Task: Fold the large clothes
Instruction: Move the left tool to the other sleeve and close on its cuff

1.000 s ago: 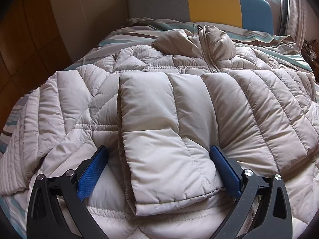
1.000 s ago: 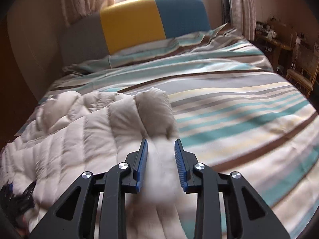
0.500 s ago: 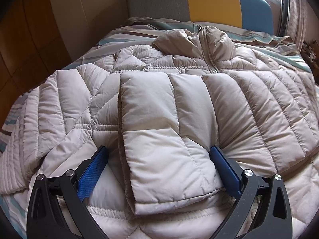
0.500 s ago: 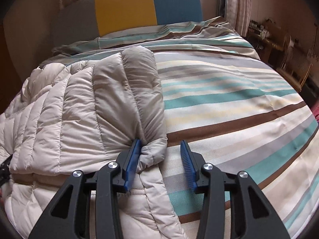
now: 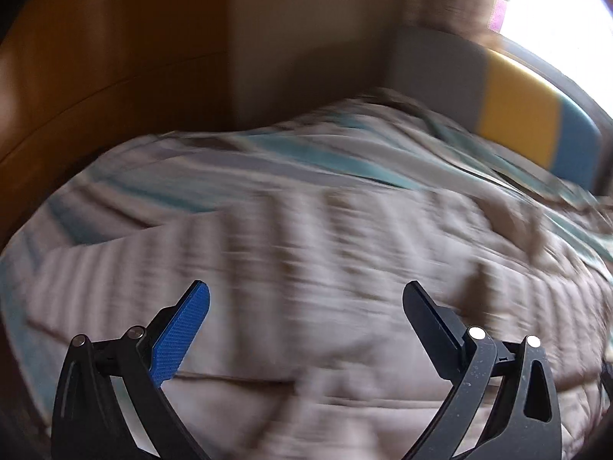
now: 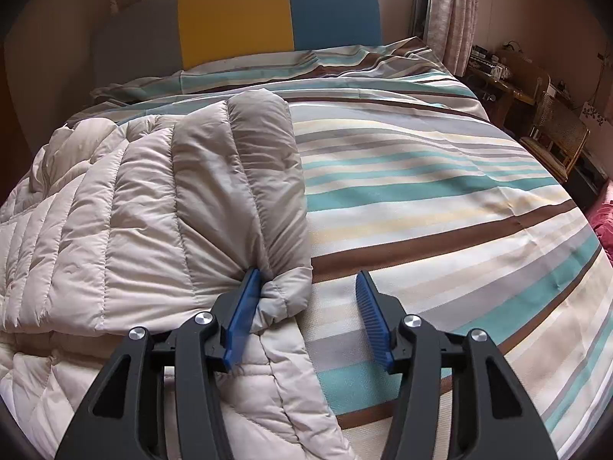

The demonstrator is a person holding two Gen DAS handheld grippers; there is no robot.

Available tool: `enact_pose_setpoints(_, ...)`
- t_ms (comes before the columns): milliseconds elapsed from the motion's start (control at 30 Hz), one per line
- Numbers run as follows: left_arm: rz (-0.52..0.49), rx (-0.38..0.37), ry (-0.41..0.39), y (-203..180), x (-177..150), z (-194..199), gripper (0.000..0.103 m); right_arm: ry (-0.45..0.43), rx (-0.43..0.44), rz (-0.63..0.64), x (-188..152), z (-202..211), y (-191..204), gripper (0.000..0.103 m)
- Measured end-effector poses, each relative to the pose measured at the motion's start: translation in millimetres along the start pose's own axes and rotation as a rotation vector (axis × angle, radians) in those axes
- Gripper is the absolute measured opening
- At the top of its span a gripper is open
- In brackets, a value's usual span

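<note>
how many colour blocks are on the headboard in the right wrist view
3. On the headboard: a grey block at the left, a yellow block in the middle, a blue block at the right. The bedding hides its lower edge.

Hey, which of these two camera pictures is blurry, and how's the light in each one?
Left wrist view: heavy motion blur smears the puffer jacket and striped bedding; only the left tongs stay sharp, and the window is blown out white. Right wrist view: sharp, soft daylight, fisheye bending the headboard, dark vignette at the corners.
</note>
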State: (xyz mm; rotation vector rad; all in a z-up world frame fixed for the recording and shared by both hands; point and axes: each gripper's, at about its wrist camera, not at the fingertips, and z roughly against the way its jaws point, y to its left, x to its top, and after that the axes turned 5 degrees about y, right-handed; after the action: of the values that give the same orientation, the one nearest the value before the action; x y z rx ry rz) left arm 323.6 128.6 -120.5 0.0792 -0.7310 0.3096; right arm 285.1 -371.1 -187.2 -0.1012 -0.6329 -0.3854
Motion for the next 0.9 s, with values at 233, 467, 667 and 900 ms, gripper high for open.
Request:
enact_pose_setpoints(233,0.266,0.184,0.027,117,-3,-6,0.100,0.000,-0.002,0.000,0,0,-1,0.052)
enact_pose_setpoints(467,0.421,0.354,0.060,195,-23,-8,0.100,0.000,-0.002,-0.003,0,0,-2,0.054)
enact_pose_setpoints(667,0.566,0.351,0.118,234,-35,-21,0.100,0.000,-0.001,-0.003,0,0,-2,0.054)
enact_pose_setpoints(900,0.570,0.324,0.178,228,-36,-54,0.085,0.000,-0.001,-0.004,1,-1,-4,0.055)
